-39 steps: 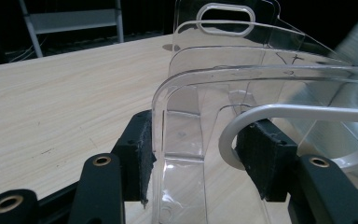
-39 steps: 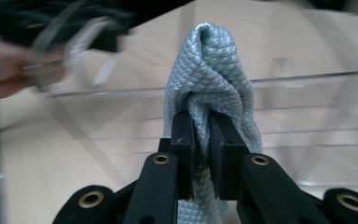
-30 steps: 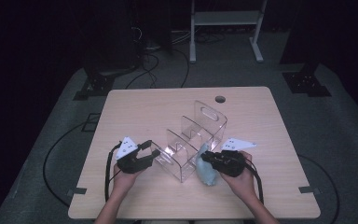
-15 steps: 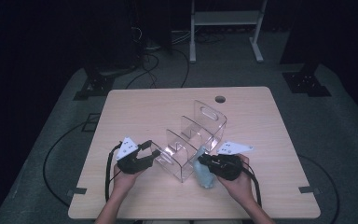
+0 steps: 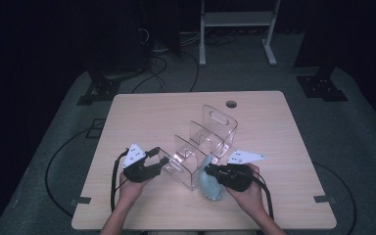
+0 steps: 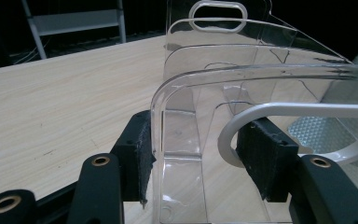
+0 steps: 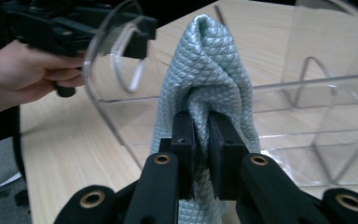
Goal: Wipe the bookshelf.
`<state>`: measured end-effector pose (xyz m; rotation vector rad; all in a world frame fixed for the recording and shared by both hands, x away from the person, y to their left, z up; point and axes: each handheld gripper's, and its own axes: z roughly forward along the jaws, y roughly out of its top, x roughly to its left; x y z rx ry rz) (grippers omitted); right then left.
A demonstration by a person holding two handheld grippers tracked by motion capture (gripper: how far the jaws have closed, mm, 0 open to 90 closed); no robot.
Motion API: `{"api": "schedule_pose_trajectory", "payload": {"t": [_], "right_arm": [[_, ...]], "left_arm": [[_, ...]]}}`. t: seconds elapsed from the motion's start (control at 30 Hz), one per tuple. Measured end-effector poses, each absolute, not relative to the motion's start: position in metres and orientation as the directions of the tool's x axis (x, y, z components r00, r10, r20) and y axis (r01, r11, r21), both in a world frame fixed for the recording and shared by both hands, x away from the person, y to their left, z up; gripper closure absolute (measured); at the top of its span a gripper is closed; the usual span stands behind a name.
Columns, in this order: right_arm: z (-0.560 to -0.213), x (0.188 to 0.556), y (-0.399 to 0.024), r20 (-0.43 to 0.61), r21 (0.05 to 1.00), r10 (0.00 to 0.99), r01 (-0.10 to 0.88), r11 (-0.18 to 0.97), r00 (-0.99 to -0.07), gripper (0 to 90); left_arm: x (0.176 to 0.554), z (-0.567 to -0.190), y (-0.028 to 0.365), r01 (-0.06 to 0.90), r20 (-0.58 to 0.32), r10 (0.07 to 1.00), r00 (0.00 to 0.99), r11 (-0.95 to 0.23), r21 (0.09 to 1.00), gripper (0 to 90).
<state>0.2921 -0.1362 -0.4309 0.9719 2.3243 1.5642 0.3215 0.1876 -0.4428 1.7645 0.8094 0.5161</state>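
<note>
A clear plastic organizer (image 5: 211,131) with several dividers and a handle cutout at each end lies across the middle of the wooden table (image 5: 274,127). My left gripper (image 5: 160,157) is shut on its near end wall (image 6: 214,60). One pad (image 6: 137,158) sits on the outer corner and the other pad (image 6: 265,156) at the handle cutout. My right gripper (image 5: 209,170) is shut on a pale blue quilted cloth (image 5: 210,187), bunched upright beside the organizer's near right side. In the right gripper view the cloth (image 7: 209,65) rises from the pinched jaws (image 7: 203,140) before the clear wall (image 7: 317,93), with the left gripper (image 7: 135,39) behind.
A round cable hole (image 5: 231,104) sits near the table's far edge. Beyond the table stand a white metal frame (image 5: 235,19) and black stand bases (image 5: 98,90), with cables on the grey floor. Bare tabletop lies to the left, right and far side of the organizer.
My right gripper has shifted slightly left and nearer with the cloth in it. The left gripper and the organizer have stayed put.
</note>
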Motion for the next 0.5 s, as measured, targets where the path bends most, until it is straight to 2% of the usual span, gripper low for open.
{"api": "schedule_pose_trajectory", "payload": {"t": [0.13, 0.23, 0.5], "right_arm": [[-0.432, 0.278, -0.115, 0.201, 0.877, 0.533, 0.394, 0.276, -0.822, 80.8], [-0.433, 0.275, -0.111, 0.186, 0.877, 0.520, 0.379, 0.294, -0.834, 80.9], [-0.441, 0.297, -0.138, 0.226, 0.867, 0.617, 0.444, 0.225, -0.753, 80.9]], "left_arm": [[0.322, -0.443, 0.188, 0.271, -0.036, 0.748, 0.662, -0.195, 0.943, 46.0], [0.322, -0.443, 0.189, 0.271, -0.040, 0.745, 0.666, -0.191, 0.943, 46.3], [0.322, -0.443, 0.188, 0.271, -0.041, 0.745, 0.666, -0.191, 0.943, 46.4]]}}
